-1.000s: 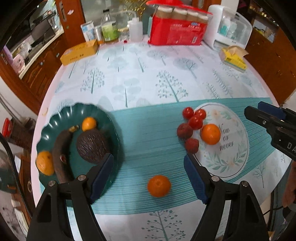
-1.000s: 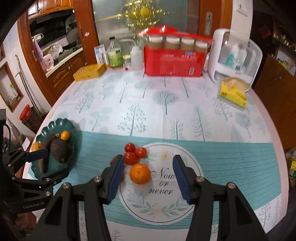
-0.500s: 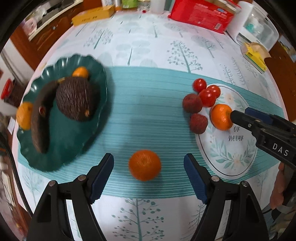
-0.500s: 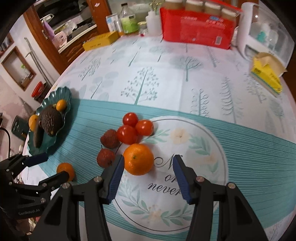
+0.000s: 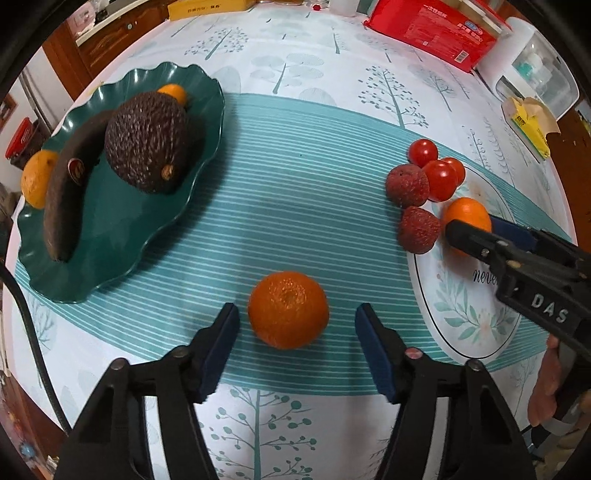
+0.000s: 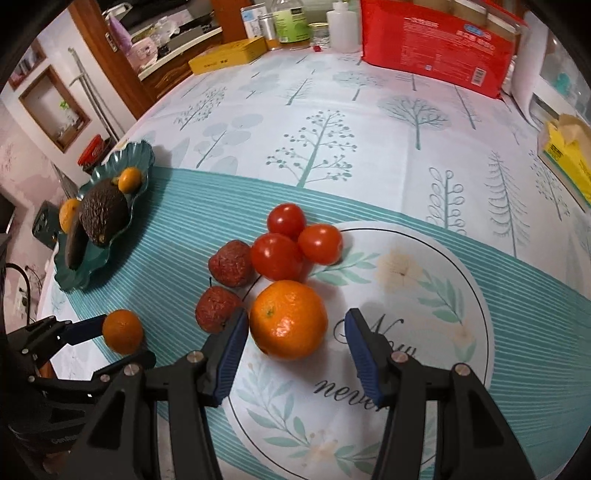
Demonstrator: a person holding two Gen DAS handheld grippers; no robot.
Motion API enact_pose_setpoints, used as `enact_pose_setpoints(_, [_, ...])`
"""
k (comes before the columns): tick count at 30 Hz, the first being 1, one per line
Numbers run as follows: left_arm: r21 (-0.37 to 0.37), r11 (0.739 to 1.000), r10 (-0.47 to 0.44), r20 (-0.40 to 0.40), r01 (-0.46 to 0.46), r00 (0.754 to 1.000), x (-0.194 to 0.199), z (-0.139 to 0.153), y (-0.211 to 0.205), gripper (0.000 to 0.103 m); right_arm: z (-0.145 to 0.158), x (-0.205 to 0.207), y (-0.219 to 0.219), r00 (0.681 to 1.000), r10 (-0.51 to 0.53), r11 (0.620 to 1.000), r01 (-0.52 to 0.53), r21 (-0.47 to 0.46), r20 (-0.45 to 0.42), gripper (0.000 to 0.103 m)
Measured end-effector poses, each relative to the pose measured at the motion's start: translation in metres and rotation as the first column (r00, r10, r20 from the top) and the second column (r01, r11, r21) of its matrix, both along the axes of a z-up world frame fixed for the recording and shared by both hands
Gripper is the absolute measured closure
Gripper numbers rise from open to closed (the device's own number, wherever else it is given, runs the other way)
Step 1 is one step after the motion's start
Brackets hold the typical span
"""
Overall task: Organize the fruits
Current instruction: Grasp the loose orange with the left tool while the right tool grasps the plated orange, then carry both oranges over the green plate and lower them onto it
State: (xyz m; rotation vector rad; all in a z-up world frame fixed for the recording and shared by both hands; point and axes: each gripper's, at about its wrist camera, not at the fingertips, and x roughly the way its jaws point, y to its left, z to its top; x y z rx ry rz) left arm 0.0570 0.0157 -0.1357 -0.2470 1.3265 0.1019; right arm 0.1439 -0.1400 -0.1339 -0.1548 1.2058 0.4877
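Fruit is spread over a tablecloth [image 5: 317,92] printed with trees and a striped teal band. The left gripper [image 5: 297,334] is pointed steeply down at a lone tangerine [image 5: 288,309] on the stripes; its jaws have just been closing, yet a gap is seen on both sides of the fruit, so the blue pads [image 5: 218,350] are not pressed on it. The right gripper [image 6: 293,338] is set over a second tangerine [image 6: 288,319] at the edge of a round floral print [image 6: 424,295]; its fingers are held apart, the left pad looks to be at or very near the peel, and clear space is seen at the other pad. Whether that left pad touches cannot be told.

Just beside this tangerine, two rough red lychees [image 6: 231,263] and three cherry tomatoes [image 6: 277,256] are clustered, touching one another.

A dark green scalloped plate [image 5: 110,236] is placed well apart on the left. An avocado [image 5: 146,142], a blackened banana [image 5: 70,184] and two small oranges [image 5: 34,179] are held on it.

At the far edge a red package [image 6: 436,40], a yellow box [image 6: 229,55] and bottles [image 6: 288,22] are lined up
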Motion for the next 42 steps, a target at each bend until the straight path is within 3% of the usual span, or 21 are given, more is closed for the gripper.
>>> enact_pose_setpoints(5, [0.002, 1.000, 0.009, 0.008, -0.009, 1.000, -0.003, -0.001, 0.003, 0.058, -0.009, 0.001, -0.001, 1.000, -0.012, 1.000, 0.012, 0.005, -0.018, 0.050])
enact_pose_setpoints(7, [0.003, 1.000, 0.013, 0.010, -0.013, 1.000, -0.004, 0.000, 0.005, 0.064, -0.010, 0.001, -0.003, 1.000, -0.016, 1.000, 0.016, 0.009, -0.013, 0.057])
enact_pose_setpoints(15, [-0.015, 1.000, 0.000, 0.006, 0.000, 1.000, -0.006, 0.000, 0.005, 0.065, -0.010, -0.010, -0.001, 1.000, -0.010, 1.000, 0.010, -0.010, -0.003, 0.058])
enact_pose_setpoints(27, [-0.041, 0.994, -0.101, 0.012, 0.101, 0.995, -0.010, 0.004, -0.009, 0.065, -0.008, -0.047, 0.001, 0.999, 0.000, 1.000, 0.000, -0.012, -0.036, 0.059])
enact_pose_setpoints(34, [-0.008, 0.986, -0.166, 0.063, 0.167, 0.984, -0.014, 0.031, 0.000, 0.065, -0.003, -0.072, 0.008, 0.997, -0.023, 1.000, 0.023, -0.008, -0.071, 0.059])
enact_pose_setpoints(42, [0.058, 0.971, -0.239, 0.143, 0.233, 0.960, -0.022, 0.073, 0.033, 0.065, 0.038, -0.082, 0.039, 0.999, -0.053, 0.999, 0.053, 0.012, 0.003, 0.059])
